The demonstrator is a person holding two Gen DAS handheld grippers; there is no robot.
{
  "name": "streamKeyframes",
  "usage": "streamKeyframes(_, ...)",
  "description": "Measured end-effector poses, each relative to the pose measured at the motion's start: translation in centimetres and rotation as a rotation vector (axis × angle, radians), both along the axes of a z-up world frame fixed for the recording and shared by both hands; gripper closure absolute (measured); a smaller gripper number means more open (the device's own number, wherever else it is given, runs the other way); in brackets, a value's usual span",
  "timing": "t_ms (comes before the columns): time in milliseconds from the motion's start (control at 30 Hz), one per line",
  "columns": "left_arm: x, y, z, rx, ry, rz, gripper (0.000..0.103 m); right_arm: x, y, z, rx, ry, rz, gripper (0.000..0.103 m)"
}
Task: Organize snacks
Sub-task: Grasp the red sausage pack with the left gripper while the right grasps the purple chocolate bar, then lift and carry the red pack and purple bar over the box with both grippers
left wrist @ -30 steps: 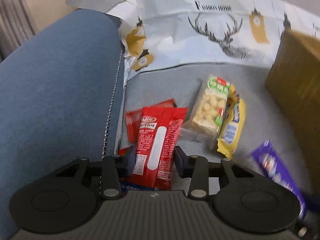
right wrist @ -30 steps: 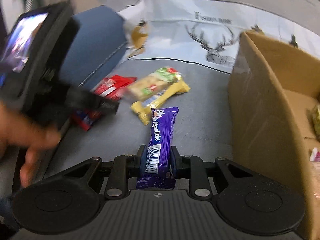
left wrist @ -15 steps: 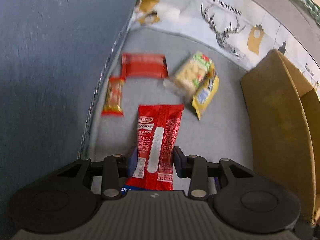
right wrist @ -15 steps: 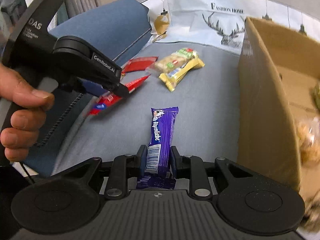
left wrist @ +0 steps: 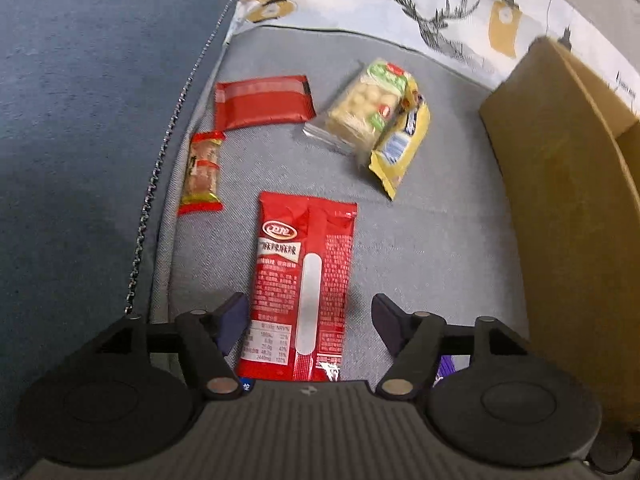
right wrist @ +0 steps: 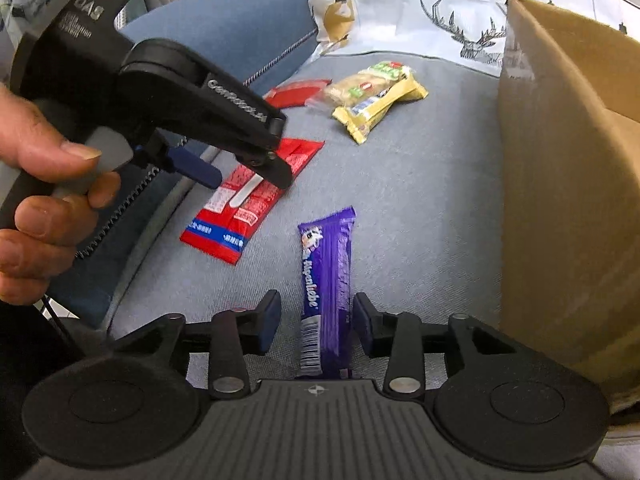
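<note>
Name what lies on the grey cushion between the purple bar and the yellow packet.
Nothing: in the right wrist view, only bare grey cushion lies between the purple bar and the yellow packet.

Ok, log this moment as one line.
left gripper open | red packet on sofa | right gripper open | purple bar on sofa

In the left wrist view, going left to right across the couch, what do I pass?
Blue armrest → small red candy pack → long red packet between the open left gripper → yellow packet → cardboard box.
</note>
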State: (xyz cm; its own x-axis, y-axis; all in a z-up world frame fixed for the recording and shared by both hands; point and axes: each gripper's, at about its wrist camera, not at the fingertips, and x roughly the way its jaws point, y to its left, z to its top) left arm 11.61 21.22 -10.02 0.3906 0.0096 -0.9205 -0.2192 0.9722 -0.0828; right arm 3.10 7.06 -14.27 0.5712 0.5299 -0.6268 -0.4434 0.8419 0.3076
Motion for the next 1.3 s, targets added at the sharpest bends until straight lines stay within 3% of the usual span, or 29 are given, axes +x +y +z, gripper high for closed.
streamKeyframes(400, 0.1, 0.0, -0.3, 0.005, 0.02, -0.007, 0.029, 0.1, 0.4, 0.1, -0.021, -0.028, -0.006, 0.06)
streamKeyframes(467, 0.1, -0.1, -0.3, 0.008, 0.019, -0.011, 0.029, 0.1, 0.2, 0.1, -0.022, -0.03, -0.01, 0.066)
streamKeyframes(500, 0.1, -0.1, -0.3, 0.008, 0.019, -0.013, 0.029, 0.1, 0.2, 0.1, -0.023, -0.033, -0.013, 0.078)
streamKeyframes(633, 0.1, -0.2, -0.3, 0.014, 0.021, -0.019, 0.029, 0.1, 0.0, 0.3, -0.024, -0.06, -0.037, 0.086)
streamKeyframes(700, 0.1, -0.3, -0.3, 0.018, 0.023, -0.024, 0.03, 0.0, -0.2, 0.6, -0.012, -0.08, -0.051, 0.086)
streamKeyframes(833, 0.2, -0.5, -0.2, 0.029, 0.025, -0.034, 0.051, 0.0, -0.2, 0.9, -0.015, -0.108, -0.06, 0.086)
streamKeyframes(1300, 0.4, -1.4, -0.4, 0.031, 0.026, -0.088, 0.047, 0.4, 0.3, 0.2, -0.049, -0.068, -0.062, 0.083)
